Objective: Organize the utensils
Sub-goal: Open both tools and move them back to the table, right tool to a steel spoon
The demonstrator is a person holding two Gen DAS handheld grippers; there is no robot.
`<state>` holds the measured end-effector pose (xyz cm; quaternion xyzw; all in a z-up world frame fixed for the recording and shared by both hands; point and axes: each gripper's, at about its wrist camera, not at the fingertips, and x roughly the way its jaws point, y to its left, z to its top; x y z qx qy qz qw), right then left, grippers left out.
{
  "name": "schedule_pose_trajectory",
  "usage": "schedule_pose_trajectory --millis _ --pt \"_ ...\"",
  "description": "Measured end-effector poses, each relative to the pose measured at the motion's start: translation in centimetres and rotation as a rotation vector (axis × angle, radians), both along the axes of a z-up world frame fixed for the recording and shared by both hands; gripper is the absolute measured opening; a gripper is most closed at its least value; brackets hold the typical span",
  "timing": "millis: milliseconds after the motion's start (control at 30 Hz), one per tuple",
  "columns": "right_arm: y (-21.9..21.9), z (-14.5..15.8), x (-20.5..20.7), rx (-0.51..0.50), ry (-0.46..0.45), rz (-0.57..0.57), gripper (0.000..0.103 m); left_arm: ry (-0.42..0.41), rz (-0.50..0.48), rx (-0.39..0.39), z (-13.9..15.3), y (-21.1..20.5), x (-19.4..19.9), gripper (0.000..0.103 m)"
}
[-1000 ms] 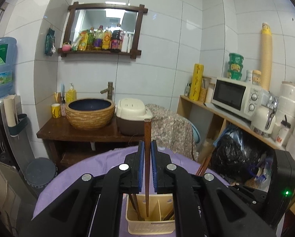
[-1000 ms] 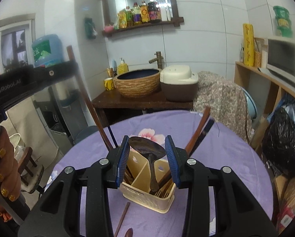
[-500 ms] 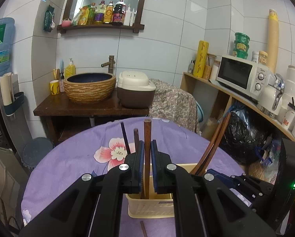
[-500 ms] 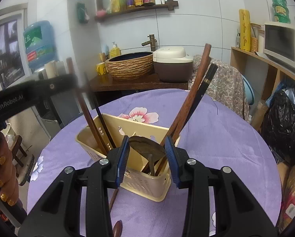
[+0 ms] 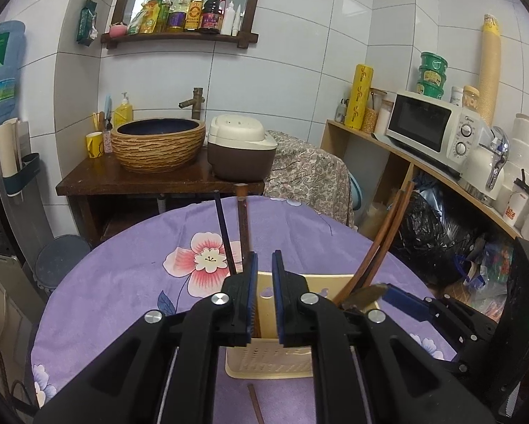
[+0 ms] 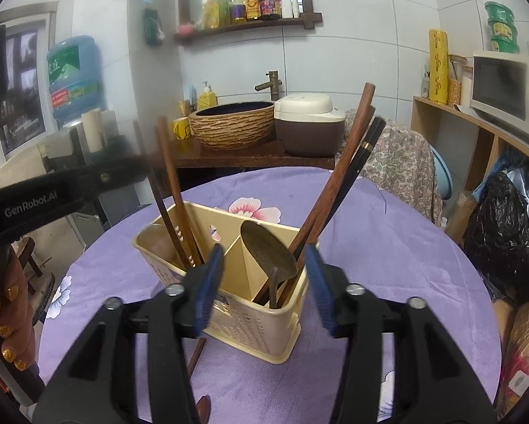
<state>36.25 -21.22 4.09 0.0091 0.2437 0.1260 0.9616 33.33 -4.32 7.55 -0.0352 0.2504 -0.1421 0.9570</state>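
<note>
Broadly, a round worktop [image 5: 123,282] under a purple flowered cloth carries everything. On it, towards the near edge, stands a cream plastic utensil caddy [image 6: 243,314] with perforated walls and an inner divider that splits it into compartments.

The left hand-held gripper [image 5: 262,275] hangs just over the caddy's near side. Its blue pads have just been opening and now stand a narrow gap apart, with nothing pinched between them; a brown wooden chopstick [image 5: 242,219] rises just beside and behind the left pad, standing in the caddy next to a thin dark chopstick [image 5: 224,228]. Whether the pad touches it cannot be told.

The right hand-held gripper [image 6: 264,279] sits low at the caddy's near corner. Its jaws have likewise just been opening and are spread wide on either side of a dark metal spoon [image 6: 268,247], which stands bowl-up in the right compartment, free of both pads. Beside the spoon, long wooden chopsticks [image 6: 335,183] and a black one [image 6: 356,162] lean out towards the right.

In the left compartment more wooden chopsticks [image 6: 170,190] lean left, and a pale rounded spoon bowl [image 6: 155,243] rests against the wall.

On the cloth in front of the caddy lies a loose brown chopstick [image 6: 195,353], and a brown rounded utensil end [image 6: 204,408] shows at the near edge.
</note>
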Motion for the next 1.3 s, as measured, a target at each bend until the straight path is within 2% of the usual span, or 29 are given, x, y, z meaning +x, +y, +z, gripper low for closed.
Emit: schedule_pose_trajectory --millis 67,167,333,467,633,733,800,1067,1167,1267,1300 --pt "-0.1 0.2 -0.6 -0.007 -0.021 -0.008 0.062 -0.020 0.000 -0.020 0.3 0.4 -0.9 0.038" --pt "-0.2 0.4 -2.1 -0.017 -0.050 -0.010 0.067 -0.058 0.017 -0.043 0.7 1.1 -2.6 0.058" --pt "-0.6 -0.1 -5.2 -0.046 -0.061 -0.022 0.073 -0.096 0.041 -0.010 -0.3 2.1 -6.0 0.081" --pt "-0.9 -2.2 -7.2 -0.044 0.021 -0.030 0.075 -0.068 0.093 0.042 -3.4 3.6 -8.5 0.094" --pt "-0.1 -6.3 -9.0 -0.064 0.158 -0.026 0.074 0.021 0.169 0.144 -8.1 5.3 -10.3 0.095" --pt "1.1 -8.8 -9.7 -0.074 0.243 0.005 0.062 0.080 0.199 0.160 -10.3 6.3 -11.2 0.095" --pt "2.1 -10.3 -10.2 -0.070 0.295 0.025 0.059 0.100 0.219 0.163 -11.2 6.8 -11.6 0.094" --pt "5.0 -13.6 -10.6 -0.119 0.395 0.061 0.044 0.124 0.229 0.166 -12.3 7.6 -12.7 0.094" --pt "5.3 -14.2 -10.9 -0.140 0.396 0.053 0.036 0.129 0.220 0.169 -12.5 7.4 -12.9 0.094" --pt "5.1 -14.3 -11.2 -0.136 0.392 0.056 0.024 0.149 0.206 0.161 -13.2 6.9 -13.0 0.094" --pt "5.0 -14.5 -11.2 -0.130 0.393 0.059 0.016 0.158 0.197 0.158 -13.4 6.7 -13.0 0.094"
